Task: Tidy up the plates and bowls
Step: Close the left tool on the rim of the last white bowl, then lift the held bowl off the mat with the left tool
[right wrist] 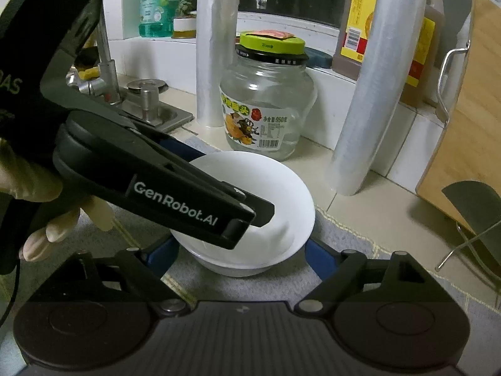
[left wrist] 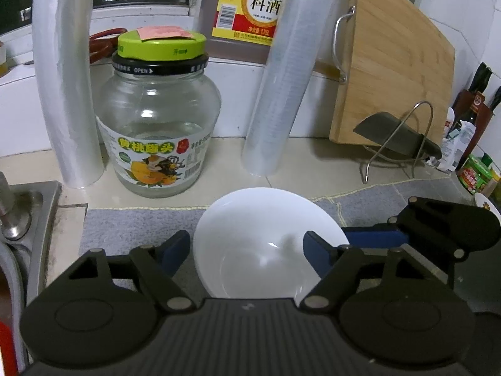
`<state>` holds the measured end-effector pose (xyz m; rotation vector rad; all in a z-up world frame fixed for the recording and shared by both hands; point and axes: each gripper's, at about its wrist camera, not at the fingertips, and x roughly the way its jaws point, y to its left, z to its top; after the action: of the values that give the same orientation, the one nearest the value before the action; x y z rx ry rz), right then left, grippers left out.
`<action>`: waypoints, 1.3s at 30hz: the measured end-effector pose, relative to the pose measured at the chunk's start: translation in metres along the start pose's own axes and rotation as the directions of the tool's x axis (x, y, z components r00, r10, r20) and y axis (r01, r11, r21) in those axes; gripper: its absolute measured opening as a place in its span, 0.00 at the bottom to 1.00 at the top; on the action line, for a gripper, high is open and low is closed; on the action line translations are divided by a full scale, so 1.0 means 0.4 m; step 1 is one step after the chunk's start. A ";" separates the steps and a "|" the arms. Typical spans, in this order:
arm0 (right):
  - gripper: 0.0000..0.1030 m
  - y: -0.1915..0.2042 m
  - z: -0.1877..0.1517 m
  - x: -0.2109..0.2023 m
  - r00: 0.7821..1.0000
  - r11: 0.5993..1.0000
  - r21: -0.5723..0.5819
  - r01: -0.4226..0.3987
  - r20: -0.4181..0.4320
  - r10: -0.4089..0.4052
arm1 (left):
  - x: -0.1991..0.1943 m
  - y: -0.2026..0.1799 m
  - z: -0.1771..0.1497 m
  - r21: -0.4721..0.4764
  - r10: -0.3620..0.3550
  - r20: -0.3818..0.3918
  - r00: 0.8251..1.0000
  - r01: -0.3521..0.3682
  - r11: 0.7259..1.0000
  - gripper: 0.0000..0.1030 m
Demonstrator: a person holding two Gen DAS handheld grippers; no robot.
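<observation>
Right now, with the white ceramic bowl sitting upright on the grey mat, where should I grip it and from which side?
Grip the white ceramic bowl by its thin flared rim, one finger inside and one outside, coming from above on the near side. Its body is too wide and smooth to pinch across, and the glass jar crowds the far side.

You have one white bowl [left wrist: 250,244] on one grey mat [left wrist: 131,228]. Behind it stand one glass jar [left wrist: 156,125] with a green lid, two tall clear plastic rolls [left wrist: 67,94], one brown bottle with a yellow label [left wrist: 247,9], one wooden cutting board [left wrist: 391,72] and one knife [left wrist: 397,138] in a wire stand. From the right wrist you also see one green bottle [right wrist: 159,0] and one faucet [right wrist: 105,53].
</observation>
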<state>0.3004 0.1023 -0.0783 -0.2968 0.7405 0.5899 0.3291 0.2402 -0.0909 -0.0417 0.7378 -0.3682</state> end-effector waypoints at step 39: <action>0.88 0.010 0.007 -0.104 0.999 0.999 -0.013 -0.052 0.005 0.052 | -0.090 -0.069 -0.003 0.006 -0.015 0.057 0.998 0.015 1.000 0.71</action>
<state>0.2751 0.0903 -0.0473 -0.2880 0.7415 0.6446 0.2954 0.2270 -0.0637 -0.0528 0.6802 -0.3820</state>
